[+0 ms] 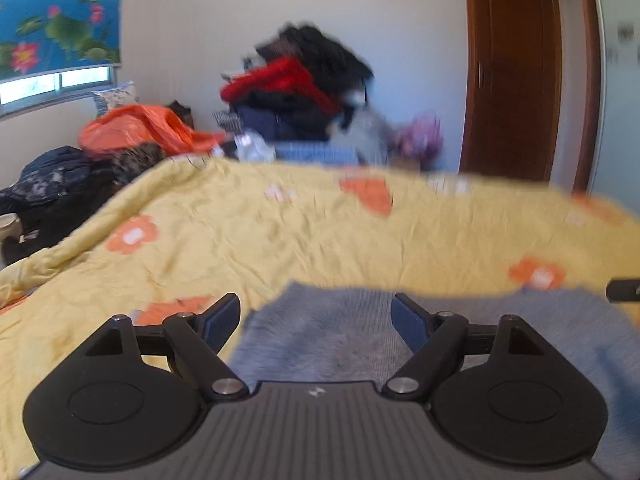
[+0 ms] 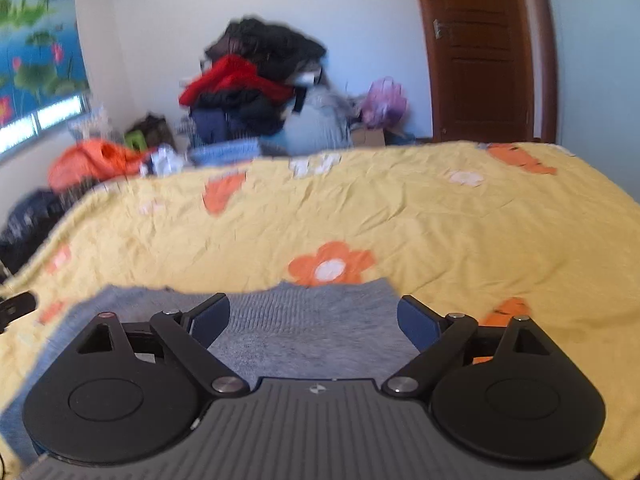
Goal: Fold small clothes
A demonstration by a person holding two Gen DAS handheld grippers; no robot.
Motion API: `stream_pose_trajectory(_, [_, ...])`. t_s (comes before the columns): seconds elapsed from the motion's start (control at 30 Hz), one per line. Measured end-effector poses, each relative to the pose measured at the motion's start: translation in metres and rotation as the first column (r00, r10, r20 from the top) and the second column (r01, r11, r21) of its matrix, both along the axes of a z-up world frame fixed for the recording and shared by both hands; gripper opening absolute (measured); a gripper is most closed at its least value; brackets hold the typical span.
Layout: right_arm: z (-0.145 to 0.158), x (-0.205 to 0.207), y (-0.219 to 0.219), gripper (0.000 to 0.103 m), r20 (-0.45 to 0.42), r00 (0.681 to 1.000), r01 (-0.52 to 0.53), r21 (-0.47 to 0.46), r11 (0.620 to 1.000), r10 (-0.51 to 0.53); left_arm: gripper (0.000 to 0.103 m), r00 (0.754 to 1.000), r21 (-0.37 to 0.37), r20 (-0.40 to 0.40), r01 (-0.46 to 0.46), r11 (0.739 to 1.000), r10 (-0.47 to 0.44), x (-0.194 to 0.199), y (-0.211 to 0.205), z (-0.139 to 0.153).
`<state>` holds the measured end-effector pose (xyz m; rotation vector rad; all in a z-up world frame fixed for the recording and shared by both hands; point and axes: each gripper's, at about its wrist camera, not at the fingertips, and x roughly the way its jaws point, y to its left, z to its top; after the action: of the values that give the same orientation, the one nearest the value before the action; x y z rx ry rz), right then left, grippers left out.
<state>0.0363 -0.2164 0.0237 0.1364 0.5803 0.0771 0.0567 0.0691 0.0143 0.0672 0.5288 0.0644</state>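
Both hand-held grippers open above the grey ribbed knit garment (image 2: 304, 332) lying flat on the bed.

The garment rests on the yellow bedspread with orange flowers (image 2: 420, 220), directly below and ahead of both tools, its long axis running side to side. Left hand-held gripper (image 1: 316, 316) faces its left portion, right hand-held gripper (image 2: 314, 316) its right portion; neither looks nearer. Both tilt downward, jaws spread wide, pads clear of the cloth.

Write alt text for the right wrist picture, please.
A black two-finger right gripper, jaws open and empty, hovers over a grey knitted garment lying on a yellow quilt with orange flowers; behind are a heap of dark and red clothes and a brown wooden door.
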Motion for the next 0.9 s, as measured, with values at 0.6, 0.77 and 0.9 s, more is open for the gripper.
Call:
stream_pose_trajectory(0.6, [-0.051,0.007,-0.008,0.088,-0.007,0.992,0.126,-0.036,0.991,-0.126,0.084,0.993,0.081,-0.121,0.011,0.997,-0.001,0.028,-0.007,-0.056])
stream_pose_trajectory(0.77, [-0.069,0.013,-0.034,0.102,-0.077,0.986,0.150,0.024,0.988,-0.147,0.084,0.993,0.079,-0.121,0.011,0.997,-0.001,0.028,-0.007,-0.057])
stream_pose_trajectory(0.9, [-0.067,0.018,-0.034,0.095,-0.094,0.981,0.170,-0.010,0.985,-0.170,0.084,0.993,0.078,-0.121,0.010,0.997,-0.001,0.028,-0.006,-0.057])
